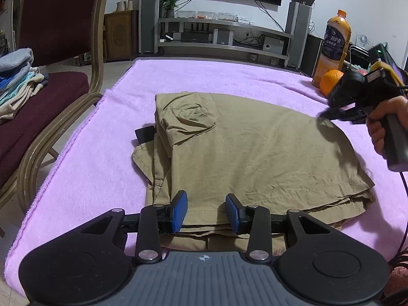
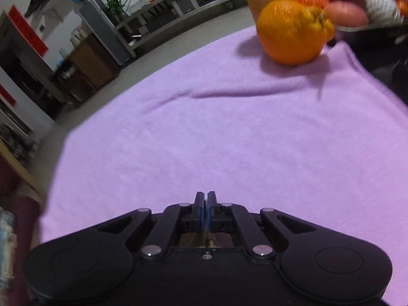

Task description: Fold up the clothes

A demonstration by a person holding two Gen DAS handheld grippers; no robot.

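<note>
While creased khaki garment [image 1: 255,153] lies folded (fleecy towel [image 1: 102,153]) | left gripper [image 1: 206,211] released | right gripper [image 2: 204,209] clenched, empty

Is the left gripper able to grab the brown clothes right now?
Probably yes. The left gripper is open and sits right over the near edge of the khaki garment, with nothing between them.

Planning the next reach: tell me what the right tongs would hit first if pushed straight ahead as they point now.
Mostly bare purple towel lies ahead of the shut right tongs. Straight on, the way looks free across it to its far edge; the orange sits off to the right of that line, though depth is hard to judge.
</note>
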